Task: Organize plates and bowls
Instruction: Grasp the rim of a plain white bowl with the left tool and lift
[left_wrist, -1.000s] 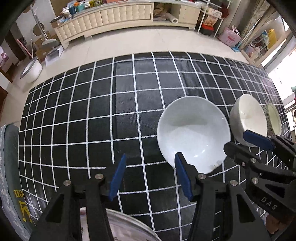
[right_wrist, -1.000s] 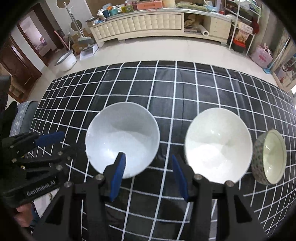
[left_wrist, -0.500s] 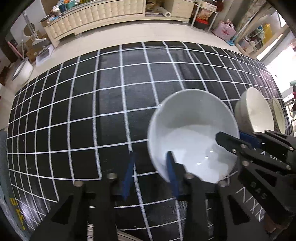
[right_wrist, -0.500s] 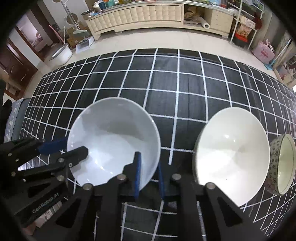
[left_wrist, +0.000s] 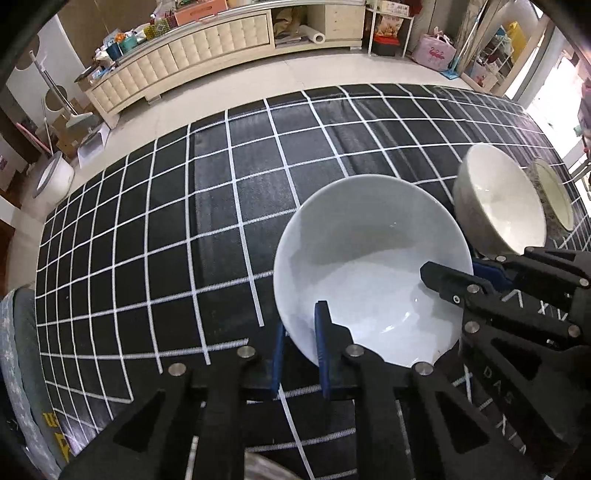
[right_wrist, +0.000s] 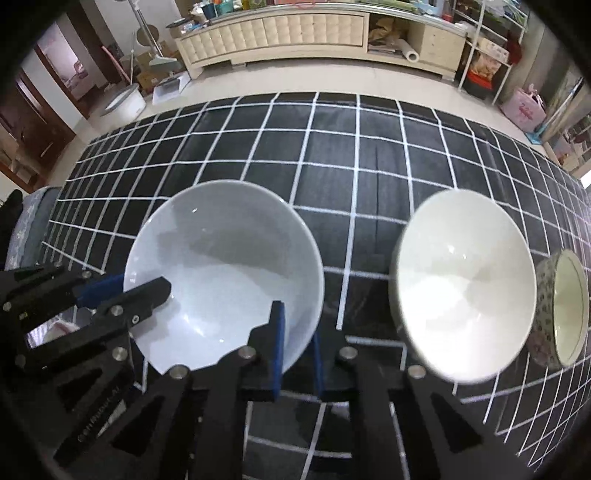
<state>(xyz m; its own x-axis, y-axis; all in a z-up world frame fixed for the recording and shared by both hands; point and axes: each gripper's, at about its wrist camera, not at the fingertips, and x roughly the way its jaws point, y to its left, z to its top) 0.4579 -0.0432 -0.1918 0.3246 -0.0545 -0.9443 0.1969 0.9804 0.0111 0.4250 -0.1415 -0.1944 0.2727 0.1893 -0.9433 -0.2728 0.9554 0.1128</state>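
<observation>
- The white bowl (left_wrist: 369, 266) sits on the checked cloth (left_wrist: 221, 184) and serves as the landmark here; it also shows in the right wrist view (right_wrist: 225, 269).
- The left gripper (left_wrist: 300, 347) is clamped on the white bowl's near-left rim, one blue pad inside the bowl and the other outside the wall.
- The right gripper (right_wrist: 295, 343) is clamped on the same bowl's near-right rim, one pad inside and the other outside.
- In the left wrist view the right gripper (left_wrist: 480, 273) reaches in from the right, its finger lying over the bowl's right edge.
- In the right wrist view the left gripper (right_wrist: 110, 291) reaches in from the left, with one finger tip over the bowl's inner left side.
- A cream bowl (right_wrist: 465, 284) stands to the right of the white bowl, apart from it, with cloth showing between them.
- A patterned bowl (right_wrist: 561, 310) sits further right again, just beside the cream bowl; whether the two touch cannot be told.
- Behind the white bowl, past the far edge of the cloth, a long cream cabinet (right_wrist: 295, 29) stands on a pale floor (left_wrist: 221, 92).
- A pink bag (right_wrist: 524, 109) rests on the floor to the far right of the bowl, beyond the cloth.
</observation>
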